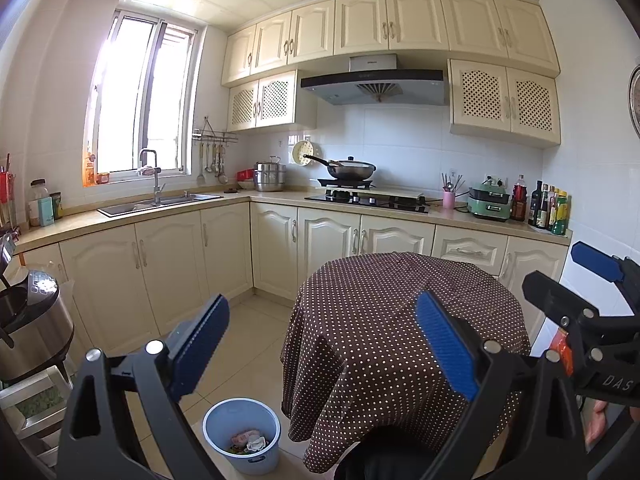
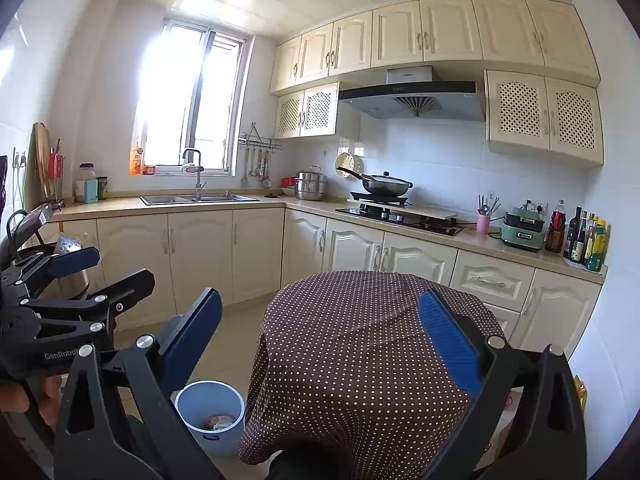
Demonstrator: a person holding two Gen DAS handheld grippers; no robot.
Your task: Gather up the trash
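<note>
A light blue bin (image 1: 241,435) stands on the tiled floor left of a small table under a brown polka-dot cloth (image 1: 400,320). It holds crumpled trash (image 1: 250,441). The bin also shows in the right wrist view (image 2: 210,412), with the cloth-covered table (image 2: 360,340). My left gripper (image 1: 324,344) is open and empty, raised above the table's near edge. My right gripper (image 2: 320,344) is open and empty, beside it to the right. The right gripper shows at the right edge of the left wrist view (image 1: 592,300); the left gripper shows at the left of the right wrist view (image 2: 60,292).
Cream cabinets and an L-shaped counter (image 1: 280,200) run along the far walls, with a sink (image 1: 160,202), hob with a wok (image 1: 352,170) and bottles (image 1: 548,210). A rice cooker (image 1: 32,320) stands at the left. Tiled floor (image 1: 248,340) lies between table and cabinets.
</note>
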